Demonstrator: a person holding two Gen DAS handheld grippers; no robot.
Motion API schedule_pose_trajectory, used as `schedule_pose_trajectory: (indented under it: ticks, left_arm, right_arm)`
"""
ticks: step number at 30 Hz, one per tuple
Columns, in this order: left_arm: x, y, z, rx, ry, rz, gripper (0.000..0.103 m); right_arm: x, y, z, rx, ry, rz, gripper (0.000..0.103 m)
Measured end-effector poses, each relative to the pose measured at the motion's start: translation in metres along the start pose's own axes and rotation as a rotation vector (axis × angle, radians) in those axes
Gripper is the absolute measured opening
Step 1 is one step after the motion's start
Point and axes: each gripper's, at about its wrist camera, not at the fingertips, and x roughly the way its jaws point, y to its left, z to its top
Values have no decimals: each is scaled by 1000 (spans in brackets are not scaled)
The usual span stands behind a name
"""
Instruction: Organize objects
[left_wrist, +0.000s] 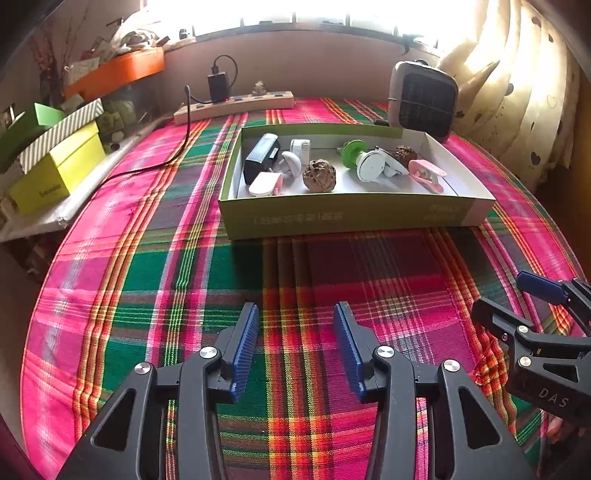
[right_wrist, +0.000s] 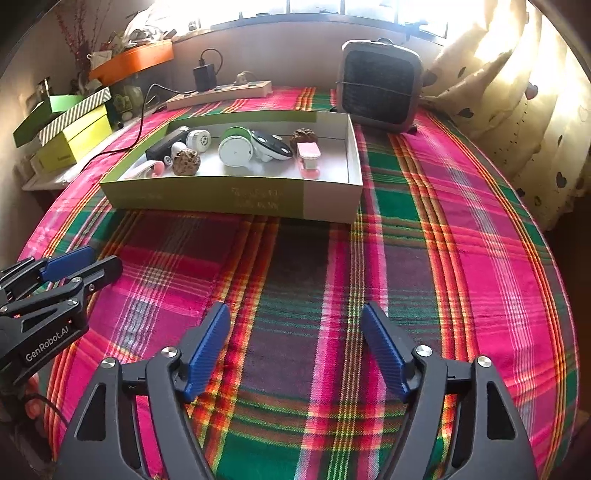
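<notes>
Listing the box (left_wrist: 351, 216) near the table's (left_wrist: 155, 288) far edge: light, stiff oddments; we'd pinch each across its middle. Left gripper (left_wrist: 297, 345) and right gripper (right_wrist: 295, 350) spread, empty.

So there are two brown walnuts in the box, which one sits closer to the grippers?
The walnut left of centre, beside the white clip. The other walnut lies further back, behind the pink clip near the box's right end.
</notes>
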Motion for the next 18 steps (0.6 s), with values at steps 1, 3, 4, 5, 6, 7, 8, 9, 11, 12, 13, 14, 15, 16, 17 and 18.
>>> schedule_pose_trajectory:
  ticks: [1,3,4,5,6,7,8,9,11,12,13,14,15,16,17,18]
  left_arm:
    - [0,0,0,2,0,4,41]
    - [-1,0,0,2,0,4,41]
    - [0,-1,0,0,0,3,41]
    - [0,-1,0,-2,0,1,41]
    - [0,-1,0,0,0,3,42]
    - [0,0,0,1,0,4,42]
    - [0,0,0,1,0,3,42]
    - [0,0,0,0,0,2,42]
    - [0,0,0,-1,0,2,42]
    - [0,0,0,-1,0,1,42]
    - [0,0,0,0,0,2,42]
    - [0,0,0,0,0,2,42]
    - [0,0,0,0,0,2,42]
    - [0,0,0,-1,0,1,42]
    - [0,0,0,-1,0,1,42]
    - [0,0,0,0,0,2,42]
  right_arm:
    - [0,1,0,-3,1,-3,74]
    - [0,1,0,-3,1,-2,75]
    - [0,1,0,-2,1,-1,75]
    - [0,1,0,-3,1,-1,75]
    - [0,1,0,-3,1,-1,75]
    - [0,1,0,-3,1,0,75]
    - [0,0,0,-5,2,1,76]
    - [1,1,1,-7,3,1,77]
    - [1,1,1,-9,4,2,78]
    - [1,1,1,-9,4,2,78]
    - [1,1,1,-9,4,2,78]
    - [1,1,1,-9,4,2,78]
    - [1,1,1,-9,4,2,78]
    - [1,1,1,-9,4,2,78]
    - [1,1,1,-9,4,3,78]
    - [1,1,1,-9,4,2,78]
